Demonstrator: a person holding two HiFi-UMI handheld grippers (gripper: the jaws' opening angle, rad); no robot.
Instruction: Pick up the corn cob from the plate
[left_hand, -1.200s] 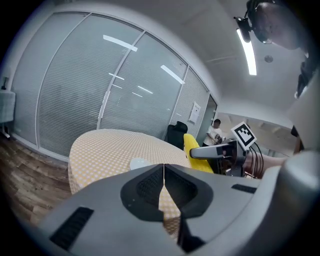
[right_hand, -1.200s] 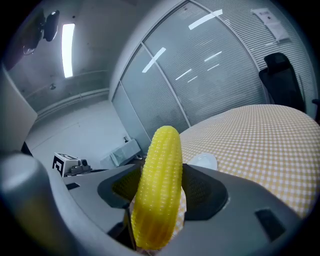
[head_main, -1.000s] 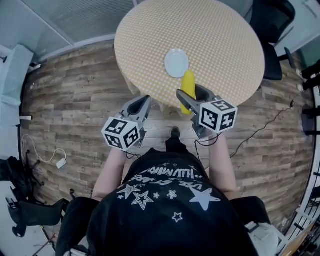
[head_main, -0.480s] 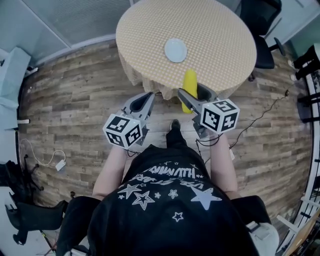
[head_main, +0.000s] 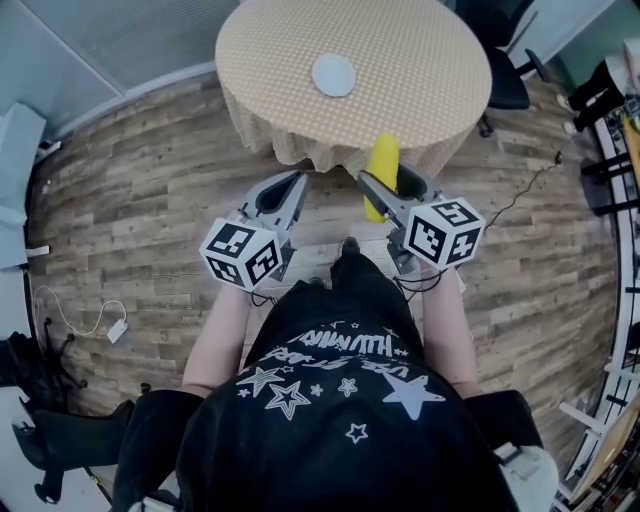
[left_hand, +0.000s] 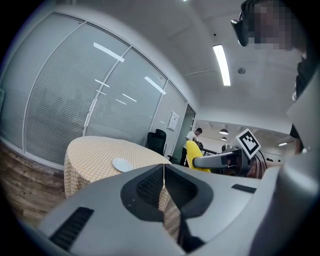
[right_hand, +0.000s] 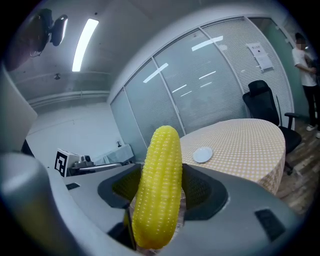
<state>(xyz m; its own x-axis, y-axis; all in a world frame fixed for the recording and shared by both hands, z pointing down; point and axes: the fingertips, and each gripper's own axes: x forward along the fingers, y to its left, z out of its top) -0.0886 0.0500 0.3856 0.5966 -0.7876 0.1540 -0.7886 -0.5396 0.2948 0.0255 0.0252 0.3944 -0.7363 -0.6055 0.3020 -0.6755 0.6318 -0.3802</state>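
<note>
The yellow corn cob (head_main: 380, 176) (right_hand: 157, 185) stands upright between the jaws of my right gripper (head_main: 392, 186) (right_hand: 159, 200), which is shut on it, held off the table over the wooden floor. The small white plate (head_main: 333, 74) (right_hand: 202, 154) (left_hand: 122, 164) lies bare on the round table (head_main: 400, 50) with a yellow checked cloth. My left gripper (head_main: 288, 192) (left_hand: 163, 176) is shut on nothing, level with the right one, near the table's near edge.
A black office chair (head_main: 505, 70) (right_hand: 262, 97) stands at the table's right. Glass partitions with blinds (right_hand: 200, 90) run behind the table. A white cable and adapter (head_main: 110, 325) lie on the wooden floor at left. A person (right_hand: 306, 75) stands at the far right.
The table and plate have drawn farther away in the head view as I step back. The right gripper keeps its hold on the corn cob, now past the table's edge.
</note>
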